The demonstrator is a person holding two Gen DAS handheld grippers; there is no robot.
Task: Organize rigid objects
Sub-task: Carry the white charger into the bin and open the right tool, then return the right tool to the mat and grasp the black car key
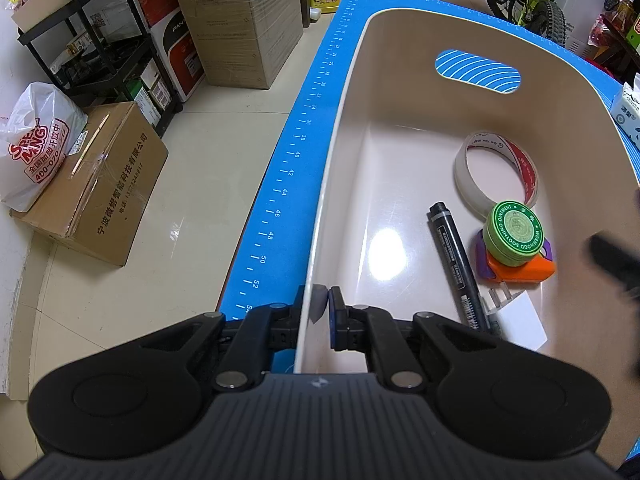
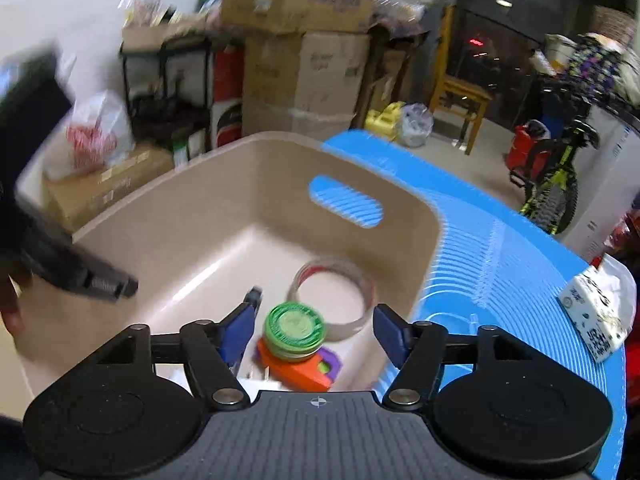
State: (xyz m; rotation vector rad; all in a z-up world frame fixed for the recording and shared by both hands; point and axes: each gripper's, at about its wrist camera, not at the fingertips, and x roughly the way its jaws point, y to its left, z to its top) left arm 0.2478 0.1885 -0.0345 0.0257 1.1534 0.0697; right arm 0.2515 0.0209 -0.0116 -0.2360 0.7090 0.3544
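Note:
A beige plastic bin (image 1: 344, 120) stands on a blue mat (image 1: 296, 168). In it lie a tape roll (image 1: 496, 172), a black marker (image 1: 456, 264), a green round tin (image 1: 514, 234) on top of an orange and purple toy (image 1: 528, 270), and a white card (image 1: 520, 320). My left gripper (image 1: 322, 308) is shut on the bin's near left wall. My right gripper (image 2: 316, 332) is open and empty above the bin (image 2: 224, 184), over the green tin (image 2: 296, 330), toy (image 2: 304, 372) and tape roll (image 2: 332, 300). The left gripper shows blurred at the left of the right wrist view.
A white tissue pack (image 2: 596, 320) lies on the mat (image 2: 500, 264) right of the bin. On the floor to the left are cardboard boxes (image 1: 100, 184), a plastic bag (image 1: 36, 140) and a black shelf (image 1: 100, 40). A bicycle (image 2: 556, 172) stands at the back right.

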